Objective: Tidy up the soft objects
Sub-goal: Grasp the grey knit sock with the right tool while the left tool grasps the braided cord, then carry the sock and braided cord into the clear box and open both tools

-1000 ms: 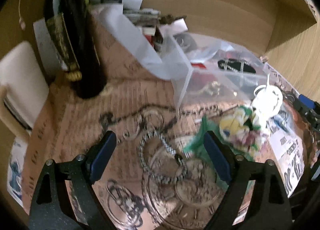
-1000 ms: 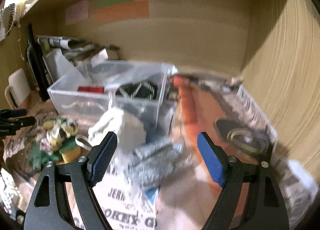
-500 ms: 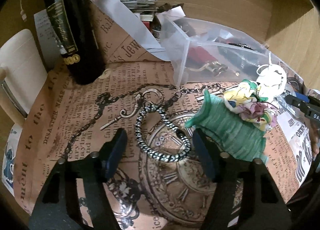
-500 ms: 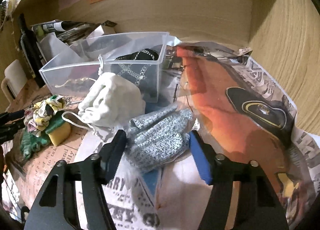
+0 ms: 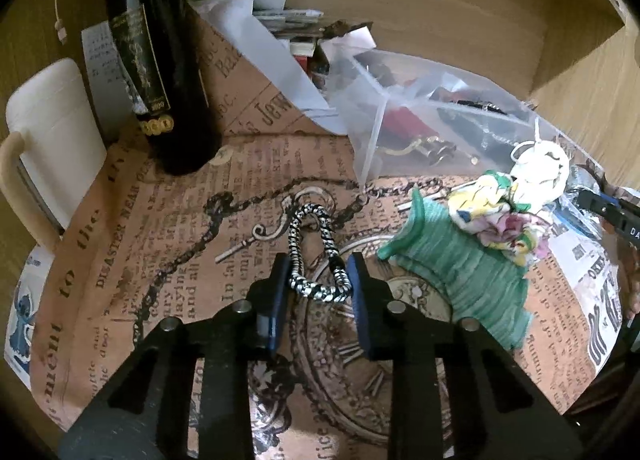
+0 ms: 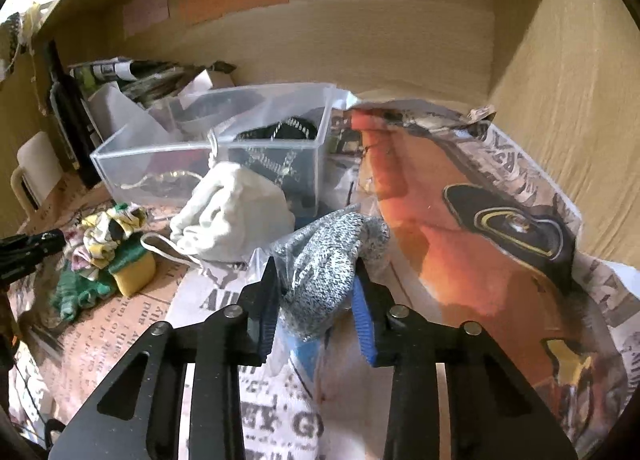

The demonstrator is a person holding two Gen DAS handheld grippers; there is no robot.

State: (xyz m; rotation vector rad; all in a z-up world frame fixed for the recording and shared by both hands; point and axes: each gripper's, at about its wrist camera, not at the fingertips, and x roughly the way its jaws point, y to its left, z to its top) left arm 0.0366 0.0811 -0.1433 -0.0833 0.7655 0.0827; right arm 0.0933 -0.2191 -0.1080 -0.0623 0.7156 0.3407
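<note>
Left wrist view: a black-and-white braided cord loop (image 5: 316,256) lies on the printed paper covering the table (image 5: 168,220), and the left gripper (image 5: 318,280) has its two pads pressed in against the near end of the loop, clamped on it, the far end trailing flat toward a clear plastic bin (image 5: 420,120). Gripping at the bend likely keeps both strands together, so the limp cord comes up as one piece. Just right of it lies a green ribbed cloth (image 5: 460,268) with a floral scrunchie (image 5: 500,220) on top and a white drawstring pouch (image 5: 540,168) behind. A dark bottle (image 5: 160,60) and a cream mug (image 5: 52,132) stand well apart at the left.

In the right wrist view, the right gripper (image 6: 314,296) is squeezed on a grey speckled knit glove (image 6: 328,260), which bulges between the pads, its fingers pointing toward the bin (image 6: 208,148). The glove sits just in front of the bin, beside the pouch (image 6: 236,212). Both grasps look set for lifting the soft pieces, probably toward the bin, which already holds dark items.
</note>
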